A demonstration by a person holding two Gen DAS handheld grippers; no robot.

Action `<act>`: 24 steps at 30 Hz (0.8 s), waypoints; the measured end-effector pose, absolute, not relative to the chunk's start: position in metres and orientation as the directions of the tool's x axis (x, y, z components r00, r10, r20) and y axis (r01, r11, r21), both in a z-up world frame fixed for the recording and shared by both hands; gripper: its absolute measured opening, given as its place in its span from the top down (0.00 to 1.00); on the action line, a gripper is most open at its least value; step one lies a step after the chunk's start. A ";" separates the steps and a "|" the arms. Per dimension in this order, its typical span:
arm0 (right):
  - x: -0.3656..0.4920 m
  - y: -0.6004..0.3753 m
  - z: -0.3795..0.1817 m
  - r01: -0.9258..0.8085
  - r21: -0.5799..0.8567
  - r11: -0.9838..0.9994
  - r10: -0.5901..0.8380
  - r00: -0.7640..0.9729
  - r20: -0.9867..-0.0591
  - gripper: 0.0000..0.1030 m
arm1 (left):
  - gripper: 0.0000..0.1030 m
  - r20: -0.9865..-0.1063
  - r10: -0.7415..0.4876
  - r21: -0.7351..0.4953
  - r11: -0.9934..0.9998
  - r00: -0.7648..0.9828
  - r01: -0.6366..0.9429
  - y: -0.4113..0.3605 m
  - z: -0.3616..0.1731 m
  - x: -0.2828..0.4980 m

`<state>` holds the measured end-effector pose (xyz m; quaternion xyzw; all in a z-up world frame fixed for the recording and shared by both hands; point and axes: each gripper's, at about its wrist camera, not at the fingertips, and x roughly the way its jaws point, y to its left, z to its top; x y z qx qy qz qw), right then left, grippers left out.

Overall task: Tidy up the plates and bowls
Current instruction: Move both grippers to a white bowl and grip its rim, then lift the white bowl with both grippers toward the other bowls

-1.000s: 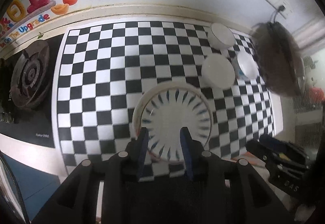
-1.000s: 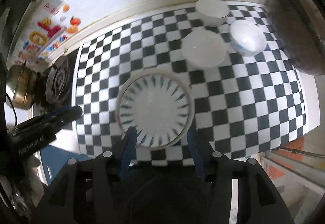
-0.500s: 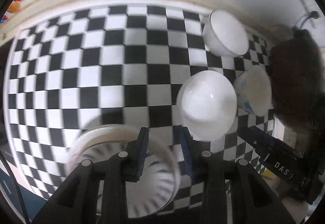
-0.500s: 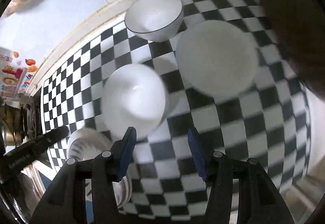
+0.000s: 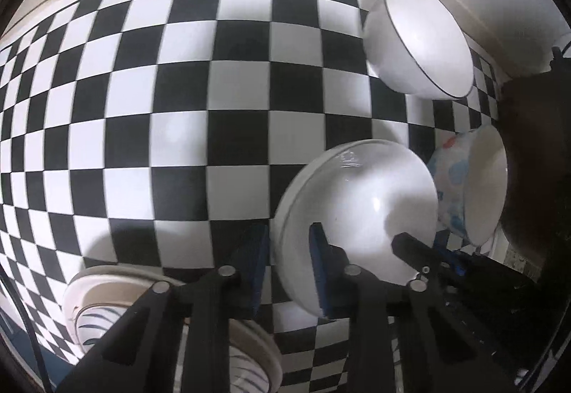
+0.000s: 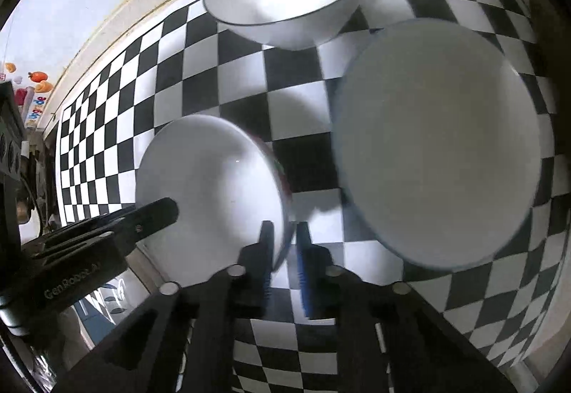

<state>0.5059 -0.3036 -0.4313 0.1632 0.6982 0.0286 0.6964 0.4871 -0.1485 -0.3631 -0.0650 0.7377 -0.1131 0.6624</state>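
Two handheld claws point steeply down at a black-and-white checkered surface [image 5: 178, 129] where several dishes stand.

Both claws work on the same white bowl [image 5: 360, 214], which sits near the middle of the surface. The left claw [image 5: 289, 261] straddles the bowl's near-left rim: one blue pad lies outside the wall and the other inside. Its jaws are closing, and a sliver of space still shows beside the outer pad, so it is hard to tell whether it is pinching firmly. The right claw [image 6: 285, 257] grips the opposite rim of that bowl, its two blue pads drawn almost together with the thin wall caught between them.

Just beside this bowl on the right stands a bowl with blue and red spots [image 5: 464, 189] on its outside; the two look touching or nearly so. Farther back, near the cream edge by the wall, stands a white bowl with a thin dark rim [image 5: 421, 40], apart from the others. At the near-left edge lies a plate with blue radiating strokes [image 5: 92, 318], partly hidden behind the left claw's body.
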 end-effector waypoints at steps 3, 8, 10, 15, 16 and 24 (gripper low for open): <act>0.507 -0.298 -0.430 0.173 0.237 0.956 0.235 0.031 -0.971 0.89 | 0.81 -0.966 -0.234 -0.242 0.968 -0.108 0.067 -0.151 -0.362 0.487; 0.503 -0.294 -0.425 0.167 0.235 0.958 0.232 0.035 -0.972 0.89 | 0.81 -0.969 -0.225 -0.233 0.969 -0.099 0.083 -0.155 -0.358 0.481; 0.498 -0.293 -0.418 0.154 0.236 0.960 0.232 0.043 -0.972 0.89 | 0.81 -0.970 -0.227 -0.235 0.968 -0.089 0.089 -0.155 -0.351 0.474; 0.481 -0.294 -0.399 0.140 0.251 0.958 0.244 0.069 -0.967 0.89 | 0.81 -0.965 -0.253 -0.259 0.959 -0.069 0.112 -0.158 -0.326 0.454; 0.475 -0.295 -0.394 0.137 0.256 0.957 0.248 0.072 -0.966 0.89 | 0.81 -0.964 -0.257 -0.263 0.958 -0.064 0.117 -0.158 -0.320 0.448; 0.423 -0.313 -0.366 0.142 0.267 0.953 0.259 0.075 -0.963 0.89 | 0.81 -0.959 -0.278 -0.283 0.941 -0.055 0.183 -0.176 -0.295 0.406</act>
